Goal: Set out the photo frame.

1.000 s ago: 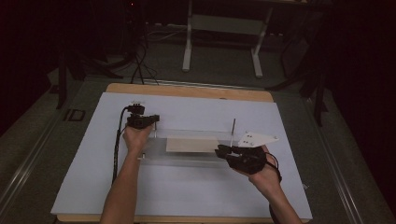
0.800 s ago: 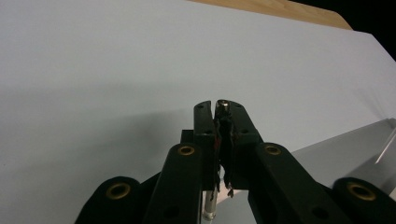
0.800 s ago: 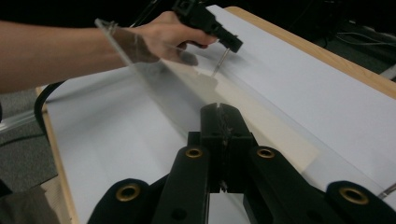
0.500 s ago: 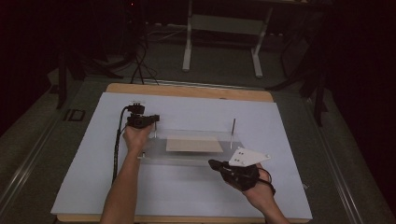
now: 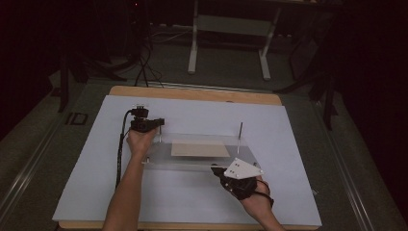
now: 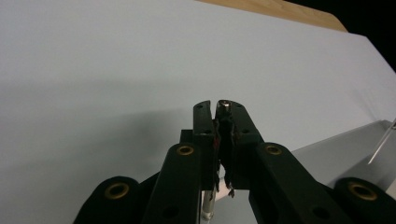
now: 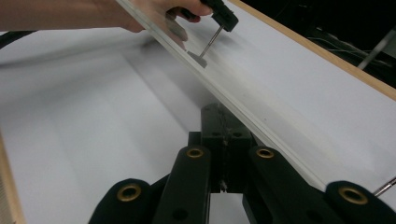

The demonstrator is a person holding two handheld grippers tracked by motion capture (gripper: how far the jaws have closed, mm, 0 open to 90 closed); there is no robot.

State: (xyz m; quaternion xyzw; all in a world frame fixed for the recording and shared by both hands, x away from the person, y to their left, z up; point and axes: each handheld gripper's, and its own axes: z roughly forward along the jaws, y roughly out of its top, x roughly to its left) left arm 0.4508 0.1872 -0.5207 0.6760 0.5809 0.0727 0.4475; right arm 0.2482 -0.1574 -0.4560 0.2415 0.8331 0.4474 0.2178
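Observation:
A clear plastic plate (image 5: 190,162) lies in the middle of the table with a tan panel (image 5: 199,148) on it. At the plate's left rear corner my left gripper (image 5: 144,124) is shut on a thin upright metal post; in the left gripper view the post's top (image 6: 224,103) shows between the closed jaws of that gripper (image 6: 218,109). A second post (image 5: 240,131) stands free at the right rear corner. My right gripper (image 5: 217,170) sits low by the plate's front right edge, shut with nothing between its jaws (image 7: 223,114). The plate's edge (image 7: 243,105) runs just past its tips.
A pale sheet (image 5: 192,192) covers the wooden tabletop (image 5: 192,92). A black cable (image 5: 119,154) trails from the left gripper along the forearm. Dark floor, stands and cables lie beyond the far edge. Another thin rod (image 7: 385,186) shows at the right gripper view's lower right.
My right hand has come down and back toward the table's near edge, away from the plate's right end. The left hand has stayed on its post.

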